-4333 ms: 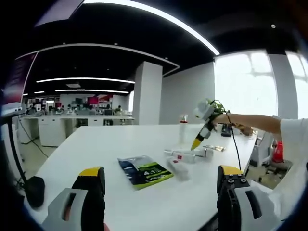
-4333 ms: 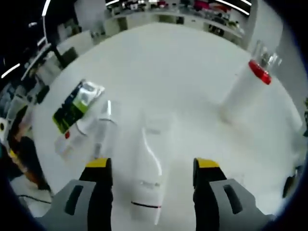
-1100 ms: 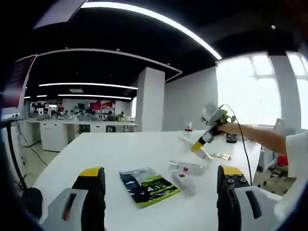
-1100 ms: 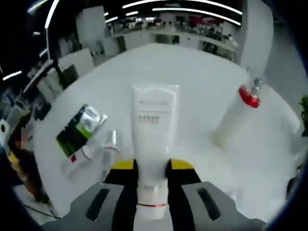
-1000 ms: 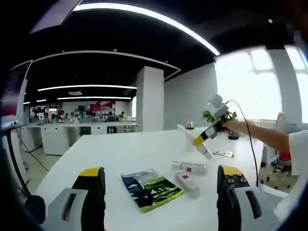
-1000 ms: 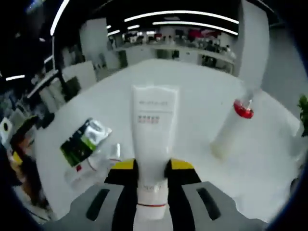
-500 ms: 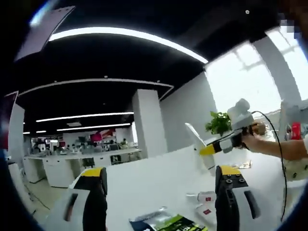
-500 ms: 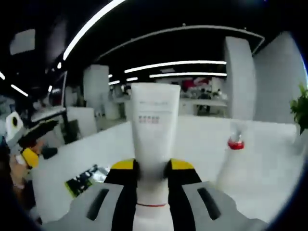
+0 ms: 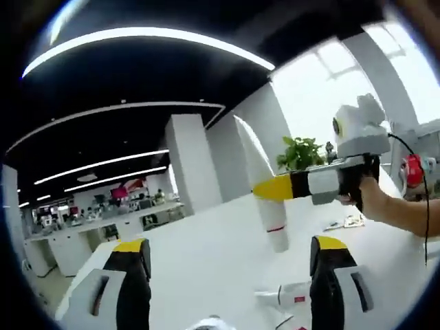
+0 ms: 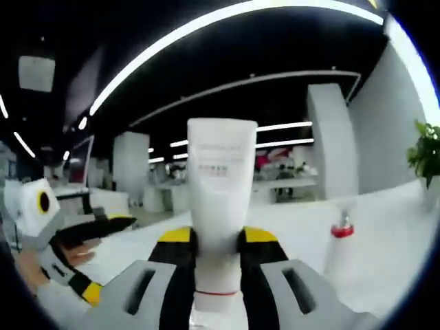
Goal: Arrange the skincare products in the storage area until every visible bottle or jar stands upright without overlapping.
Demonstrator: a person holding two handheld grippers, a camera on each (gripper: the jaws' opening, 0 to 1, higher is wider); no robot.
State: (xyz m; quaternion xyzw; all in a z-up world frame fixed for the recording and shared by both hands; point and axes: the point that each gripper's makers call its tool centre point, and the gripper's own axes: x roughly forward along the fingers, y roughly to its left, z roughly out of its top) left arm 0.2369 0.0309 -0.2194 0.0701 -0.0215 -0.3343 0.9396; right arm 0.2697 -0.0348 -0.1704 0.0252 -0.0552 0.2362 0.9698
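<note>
One tube (image 10: 220,206) clamped in right gripper (image 10: 218,249), one red-capped bottle (image 10: 338,256)

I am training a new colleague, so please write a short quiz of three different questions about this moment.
1. True or false: the right hand-held gripper is shut on the white tube.
2. Multiple choice: in the left gripper view, the tube is (A) lying flat on the table, (B) held above the table with its cap end down, (C) inside a box.
3. Fill in: the spray bottle standing on the table has a ____ collar.

Key: 1 true; 2 B; 3 red.
</note>
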